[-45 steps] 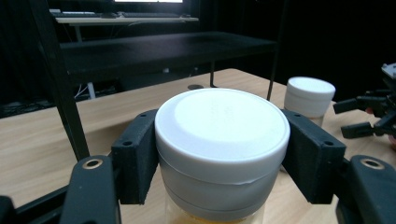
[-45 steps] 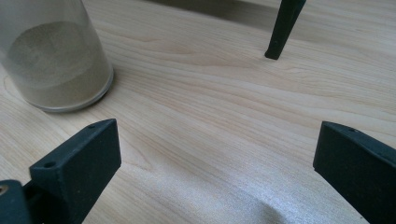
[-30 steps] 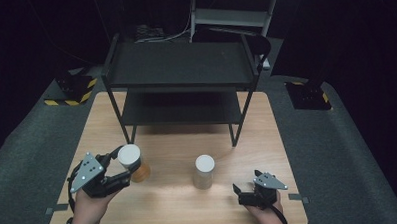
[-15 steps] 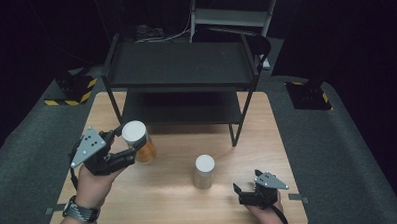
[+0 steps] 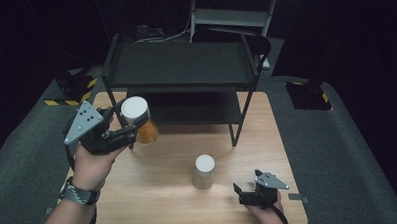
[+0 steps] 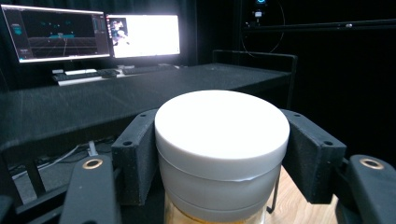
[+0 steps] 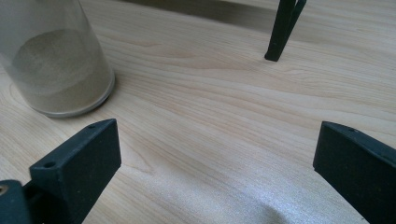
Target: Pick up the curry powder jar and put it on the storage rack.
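My right gripper (image 5: 245,191) rests wide open on the wooden table (image 5: 154,203) beside a clear jar (image 5: 204,171) of pale powder, while my left gripper (image 5: 123,132) pinches a white-lidded amber jar (image 5: 136,119) aloft before the black shelf (image 5: 180,65).

Jars with white lids: two, one amber-filled jar (image 5: 138,122) at 9 o'clock, one sand-filled jar (image 5: 204,171) at 6 o'clock. Black two-tier shelf rack (image 5: 180,67): one, 12 o'clock. Grippers: two. Monitors (image 6: 142,35): two, lit. Wooden table (image 5: 154,193): one.
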